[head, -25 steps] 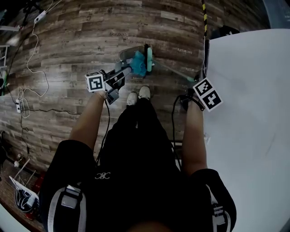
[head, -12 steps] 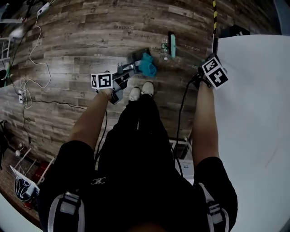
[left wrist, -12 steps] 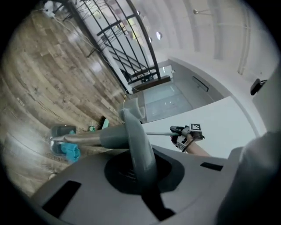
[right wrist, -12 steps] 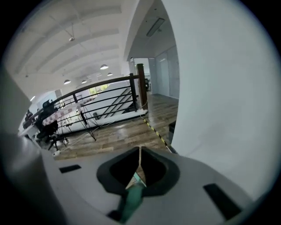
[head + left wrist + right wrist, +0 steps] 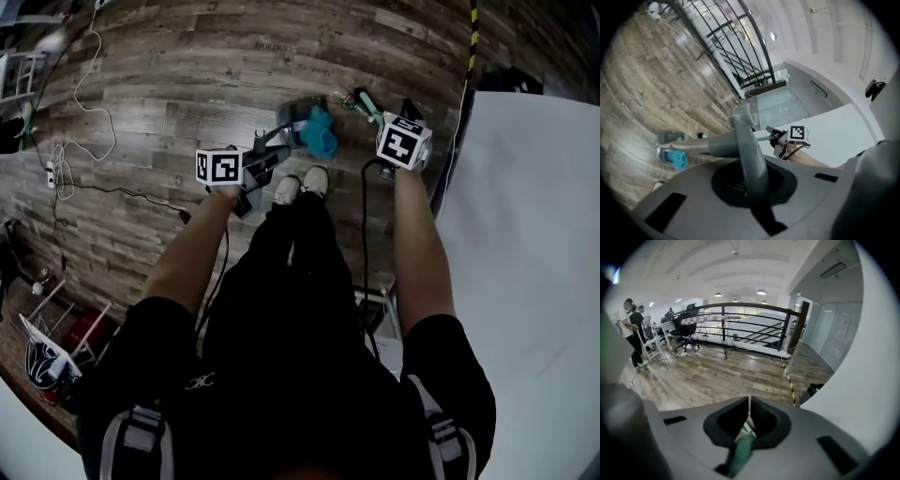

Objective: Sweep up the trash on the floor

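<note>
left gripper [image 5: 743,180]: gripping grey handle [image 5: 751,145] | right gripper [image 5: 749,422]: gripping green handle [image 5: 739,452]

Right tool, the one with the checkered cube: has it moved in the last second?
Yes. In the head view the right tool has swung left, off the white panel's edge and closer to the person's shoes.

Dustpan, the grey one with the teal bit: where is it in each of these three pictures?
Head view: dustpan on the floor, top centre, just ahead of the shoes.
Left gripper view: lower left, at the far end of its long grey handle.
Right gripper view: not in it; only the green broom handle shows.
Shared landmark: the wooden plank floor, in all three.
</note>
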A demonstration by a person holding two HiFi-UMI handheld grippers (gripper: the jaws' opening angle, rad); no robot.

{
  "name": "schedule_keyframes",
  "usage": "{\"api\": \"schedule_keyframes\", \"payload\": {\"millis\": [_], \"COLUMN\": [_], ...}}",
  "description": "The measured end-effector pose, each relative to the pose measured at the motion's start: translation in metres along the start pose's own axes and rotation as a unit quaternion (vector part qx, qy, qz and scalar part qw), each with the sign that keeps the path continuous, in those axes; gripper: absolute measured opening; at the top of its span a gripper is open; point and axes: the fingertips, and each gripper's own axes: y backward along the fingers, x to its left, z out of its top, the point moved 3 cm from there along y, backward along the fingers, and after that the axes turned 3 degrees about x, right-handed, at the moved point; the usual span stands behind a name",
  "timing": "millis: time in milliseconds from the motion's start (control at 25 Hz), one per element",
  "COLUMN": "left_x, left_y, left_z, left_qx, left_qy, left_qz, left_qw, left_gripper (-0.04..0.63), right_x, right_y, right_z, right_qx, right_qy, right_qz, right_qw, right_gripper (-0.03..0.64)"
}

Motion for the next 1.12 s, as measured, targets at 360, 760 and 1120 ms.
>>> {"api": "schedule_keyframes", "payload": {"millis": [360, 760, 1120], "left_x": [0.001, 0.004, -0.003], "left_y": [0.001, 0.014, 0.045], "left_z": [0.000, -0.008, 0.002], "left_qx": [0.021, 0.116, 0.121], "left_qy": [0.020, -0.006, -0.058], "left_qz": [-0.022, -0.047, -0.139], "left_qw": [0.9993, 0.9921, 0.9811], "left_gripper": [-0.003, -0.003, -0.003], "right_x": [0.076, 0.142, 0.143], "right_y": [0.034, 0.065, 0.097], "right_z": [-0.019, -0.015, -0.020], "right_qx": [0.046, 0.065, 0.044], "right_qy": [-0.009, -0.091, -0.115], "right_qz": [0.034, 0.045, -0.015], "right_qw": [0.998, 0.993, 0.992], "right_gripper": [0.028, 0.027, 0.026]}}
